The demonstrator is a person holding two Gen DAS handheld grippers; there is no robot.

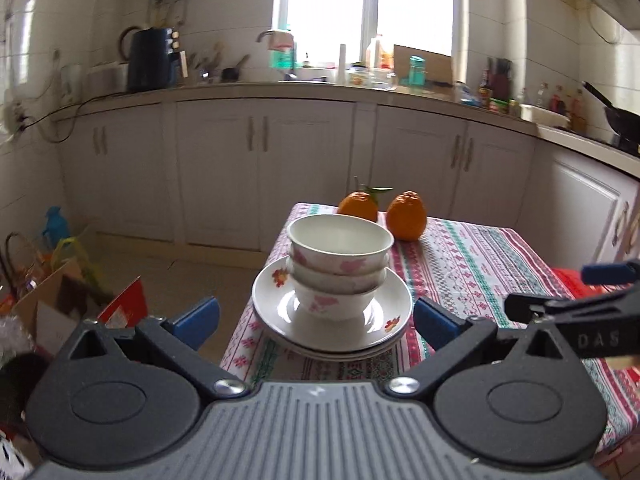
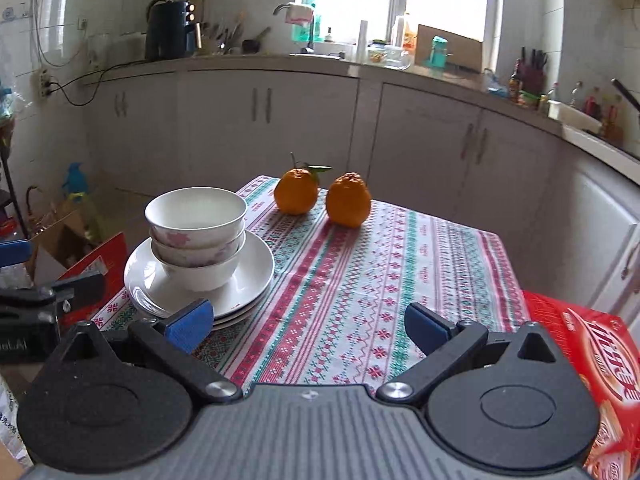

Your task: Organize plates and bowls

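Observation:
Three white bowls with pink flowers (image 1: 339,264) are nested on a stack of white plates (image 1: 394,304) at the near left corner of the table. My left gripper (image 1: 316,320) is open just short of this stack, its blue fingertips (image 1: 200,316) wide apart and touching nothing. In the right wrist view the bowls (image 2: 196,236) and plates (image 2: 252,276) lie ahead to the left. My right gripper (image 2: 308,325) is open over the tablecloth with nothing between its fingers. Each gripper shows at the edge of the other's view: the right gripper (image 1: 560,290) and the left gripper (image 2: 44,272).
Two oranges (image 2: 296,192) (image 2: 348,200) sit at the far side of the small table with a striped patterned cloth (image 2: 400,272). A red carton (image 2: 592,344) is at the table's right. Cardboard boxes and bags (image 1: 60,300) crowd the floor on the left. Kitchen cabinets line the back.

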